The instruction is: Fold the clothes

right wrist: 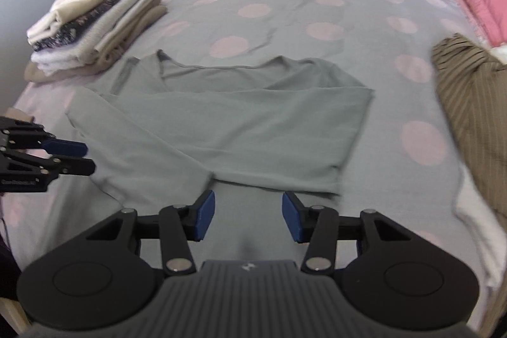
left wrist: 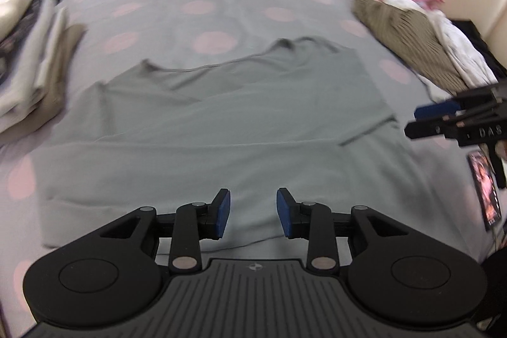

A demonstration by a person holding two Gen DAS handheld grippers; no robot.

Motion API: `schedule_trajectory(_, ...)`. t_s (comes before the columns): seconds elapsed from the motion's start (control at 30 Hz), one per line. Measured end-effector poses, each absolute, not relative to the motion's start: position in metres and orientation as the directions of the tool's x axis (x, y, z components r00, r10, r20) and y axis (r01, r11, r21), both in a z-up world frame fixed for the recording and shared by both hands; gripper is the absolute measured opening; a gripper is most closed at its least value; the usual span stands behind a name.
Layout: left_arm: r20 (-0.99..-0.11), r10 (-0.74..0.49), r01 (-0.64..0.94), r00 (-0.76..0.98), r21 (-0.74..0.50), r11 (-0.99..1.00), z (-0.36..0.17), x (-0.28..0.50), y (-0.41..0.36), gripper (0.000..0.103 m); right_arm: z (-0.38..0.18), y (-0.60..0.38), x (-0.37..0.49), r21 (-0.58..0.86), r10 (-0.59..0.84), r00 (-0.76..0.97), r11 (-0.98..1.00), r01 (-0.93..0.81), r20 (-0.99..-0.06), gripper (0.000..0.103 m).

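Grey shirt half folded on the bed

The grey shirt (right wrist: pixel 221 122) lay flat on the dotted bedspread (right wrist: pixel 285 5), sleeves folded in. The left gripper (left wrist: pixel 253 208) and the right gripper (right wrist: pixel 248 216) hovered over its near hem, partly open, holding nothing. The next move probably needed both to pinch the hem.
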State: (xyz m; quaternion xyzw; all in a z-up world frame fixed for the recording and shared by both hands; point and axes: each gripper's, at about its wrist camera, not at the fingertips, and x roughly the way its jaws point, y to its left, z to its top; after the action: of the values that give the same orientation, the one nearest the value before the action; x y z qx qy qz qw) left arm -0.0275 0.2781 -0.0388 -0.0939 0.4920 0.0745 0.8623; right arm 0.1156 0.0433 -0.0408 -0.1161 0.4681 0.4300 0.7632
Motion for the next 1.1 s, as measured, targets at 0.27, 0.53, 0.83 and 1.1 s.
schedule_trajectory(0.27, -0.866, 0.121, -0.400, 0.485, -0.096, 0.911, -0.042, -0.049, 0.339, 0.030, -0.078, 0.084, 0.128, 0.355, 0.559, 0.097, 0.641, -0.680, -0.823, 0.047)
schedule_trajectory(0.53, -0.881, 0.152, -0.491, 0.447, -0.100, 0.865, -0.058, -0.065, 0.368, 0.031, -0.111, 0.106, 0.133, 0.423, 0.550, 0.022, 0.668, -0.612, -0.835, 0.030)
schedule_trajectory(0.83, -0.873, 0.219, -0.601, 0.435, -0.100, 0.793, -0.054, -0.087, 0.401, 0.031, -0.048, 0.118, 0.112, 0.418, 0.645, 0.069, 0.570, -0.708, -0.761, 0.004)
schedule_trajectory(1.1, -0.863, 0.253, -0.656, 0.437, -0.113, 0.746, -0.049, -0.096, 0.418, 0.031, 0.057, 0.109, 0.117, 0.435, 0.826, 0.209, 0.470, -0.768, -0.523, 0.004)
